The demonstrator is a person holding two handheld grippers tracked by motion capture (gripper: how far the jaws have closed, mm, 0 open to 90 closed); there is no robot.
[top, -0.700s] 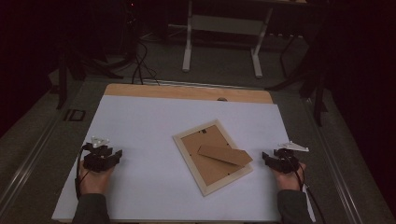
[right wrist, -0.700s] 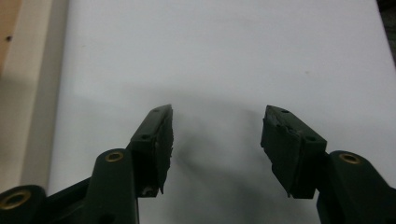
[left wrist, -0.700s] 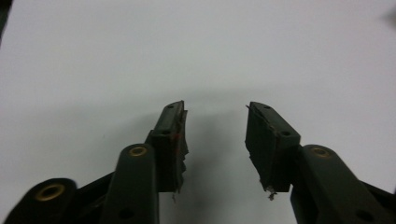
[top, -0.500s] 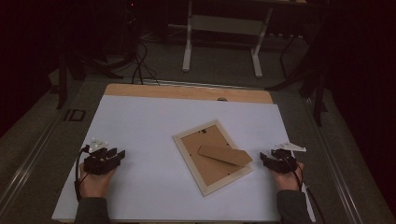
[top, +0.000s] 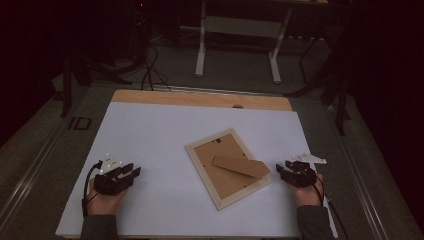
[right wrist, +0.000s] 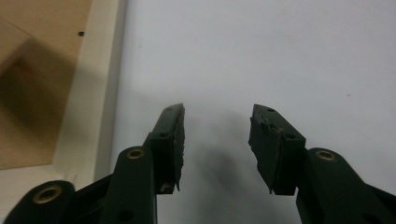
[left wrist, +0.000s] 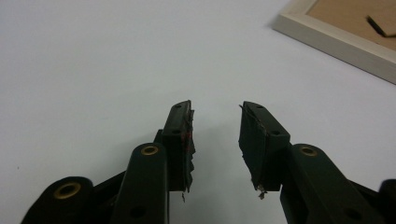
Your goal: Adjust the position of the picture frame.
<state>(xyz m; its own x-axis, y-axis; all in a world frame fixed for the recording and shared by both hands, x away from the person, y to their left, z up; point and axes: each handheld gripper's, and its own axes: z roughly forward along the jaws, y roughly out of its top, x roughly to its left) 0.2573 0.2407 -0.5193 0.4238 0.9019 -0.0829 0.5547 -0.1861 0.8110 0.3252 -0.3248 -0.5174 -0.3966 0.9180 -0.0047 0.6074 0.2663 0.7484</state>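
Picture frame (top: 228, 167) lies back-up mid-table; high view shows its stand (top: 241, 166), gripper views show left gripper (left wrist: 215, 133) and right gripper (right wrist: 215, 140) parted, empty

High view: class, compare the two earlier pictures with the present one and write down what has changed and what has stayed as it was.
Little changed. The left hand-held gripper edged slightly toward the picture frame; the right hand-held gripper barely shifted toward it. Nothing was taken hold of or let go: both sets of jaws stand apart over the white sheet with nothing between them. The frame, face down with its stand folded out, stayed put.
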